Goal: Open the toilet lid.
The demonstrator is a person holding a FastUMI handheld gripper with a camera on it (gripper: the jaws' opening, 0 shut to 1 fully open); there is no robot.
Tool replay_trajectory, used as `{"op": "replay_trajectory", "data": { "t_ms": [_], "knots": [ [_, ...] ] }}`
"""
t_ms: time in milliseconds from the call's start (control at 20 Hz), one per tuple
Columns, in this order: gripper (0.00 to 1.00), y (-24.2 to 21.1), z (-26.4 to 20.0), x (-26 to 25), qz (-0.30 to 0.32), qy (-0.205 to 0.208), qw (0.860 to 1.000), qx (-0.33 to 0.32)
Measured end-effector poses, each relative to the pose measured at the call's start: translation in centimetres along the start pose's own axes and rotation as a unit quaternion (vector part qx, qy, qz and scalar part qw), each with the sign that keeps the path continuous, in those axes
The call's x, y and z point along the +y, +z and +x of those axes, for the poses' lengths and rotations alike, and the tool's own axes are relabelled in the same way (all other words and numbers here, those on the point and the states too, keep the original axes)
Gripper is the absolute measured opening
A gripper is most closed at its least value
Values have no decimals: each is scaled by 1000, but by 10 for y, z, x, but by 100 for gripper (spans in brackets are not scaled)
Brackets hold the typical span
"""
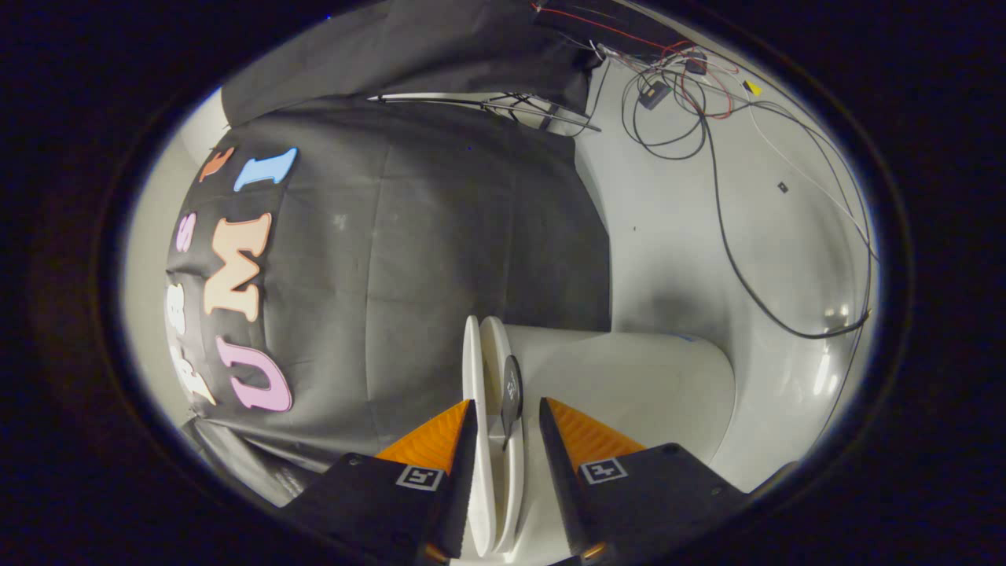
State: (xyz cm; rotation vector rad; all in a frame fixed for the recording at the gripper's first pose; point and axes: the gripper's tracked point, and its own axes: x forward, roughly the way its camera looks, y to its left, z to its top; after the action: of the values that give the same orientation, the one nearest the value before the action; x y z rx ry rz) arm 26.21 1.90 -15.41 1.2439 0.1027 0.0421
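I see the white toilet lid (481,424) edge-on, sitting between my gripper (507,409) fingers. It looks like two thin white slabs side by side, with a small dark round tab (512,389) next to them. The fingers are apart, and I cannot tell if they press on the lid. The toilet body (629,385) is round and white, just past one finger. Beyond it is a shiny white floor (668,236) with loose cables (707,134). There is open room on that side.
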Motion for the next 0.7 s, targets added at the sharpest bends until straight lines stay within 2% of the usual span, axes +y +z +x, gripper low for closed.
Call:
{"op": "replay_trajectory", "data": {
  "t_ms": [150,250,300,400,550,700],
  "knots": [
    [49,2,6,3,2,-2,1000,8],
    [44,16,17,2,11,-13,1000,-5],
    [33,19,23,-5,23,-26,999,-1],
    [10,18,24,4,36,-18,999,10],
    [4,15,19,7,30,-16,999,35],
    [1,15,16,10,7,-38,998,42]
  ]
}}
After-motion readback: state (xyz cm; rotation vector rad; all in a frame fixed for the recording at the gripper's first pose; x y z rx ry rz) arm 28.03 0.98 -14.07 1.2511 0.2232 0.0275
